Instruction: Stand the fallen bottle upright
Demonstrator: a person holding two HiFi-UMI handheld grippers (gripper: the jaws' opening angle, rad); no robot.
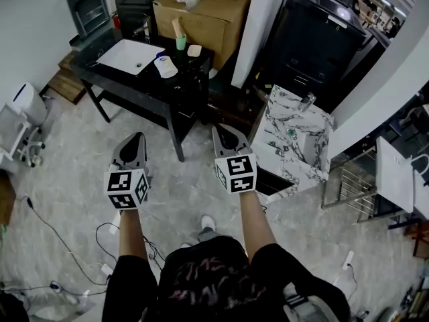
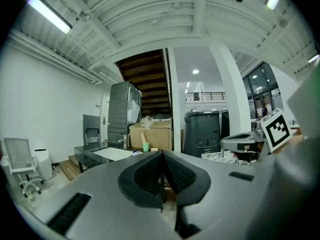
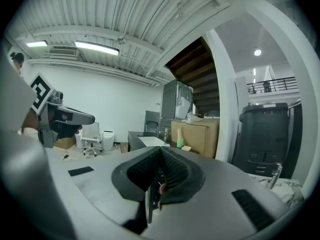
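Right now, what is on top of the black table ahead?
A white flat sheet, a white bottle lying on its side, a green cup holding a tan stick, and a small beige block. Anything beneath the sheet is covered.

A white board (image 1: pixel 129 56) is lying flat toward the left end of the dark table (image 1: pixel 124 82), with a white bottle (image 1: pixel 165 66) lying on its side just beside it. Near the far right corner a green cup (image 1: pixel 180 43) is standing, a small pale block (image 1: pixel 194 50) beside it.
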